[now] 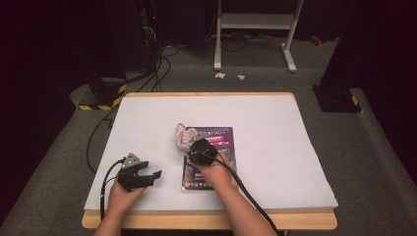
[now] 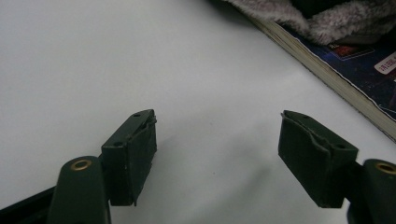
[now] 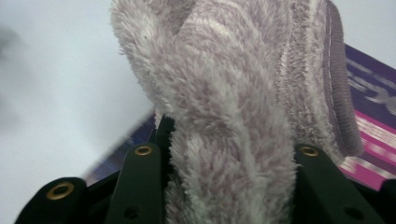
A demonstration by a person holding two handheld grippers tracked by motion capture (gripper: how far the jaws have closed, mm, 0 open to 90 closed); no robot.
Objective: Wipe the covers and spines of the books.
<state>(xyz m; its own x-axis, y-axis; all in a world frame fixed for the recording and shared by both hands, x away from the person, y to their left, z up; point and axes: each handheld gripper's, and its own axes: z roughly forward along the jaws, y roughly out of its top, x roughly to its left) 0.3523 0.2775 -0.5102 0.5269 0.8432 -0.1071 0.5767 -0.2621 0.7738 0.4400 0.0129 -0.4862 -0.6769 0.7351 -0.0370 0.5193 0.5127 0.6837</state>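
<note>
A dark blue and purple book (image 1: 216,147) lies flat on the white table sheet (image 1: 275,147). My right gripper (image 1: 194,142) is over the book's top left part, shut on a bunched pale grey-pink fluffy cloth (image 1: 183,135). In the right gripper view the cloth (image 3: 219,107) bulges up between both jaws above the book cover (image 3: 369,140). My left gripper (image 1: 152,175) rests low at the front left of the sheet, open, nothing between its fingers (image 2: 133,154). The left gripper view has the book's page edge (image 2: 327,74) and the cloth (image 2: 336,18) at the top right.
The sheet covers a wooden table (image 1: 206,220). Beyond the table's far edge are a white metal stand (image 1: 255,29), black cables (image 1: 152,73) on the grey floor and dark equipment. Bare sheet lies to the right of the book and behind it.
</note>
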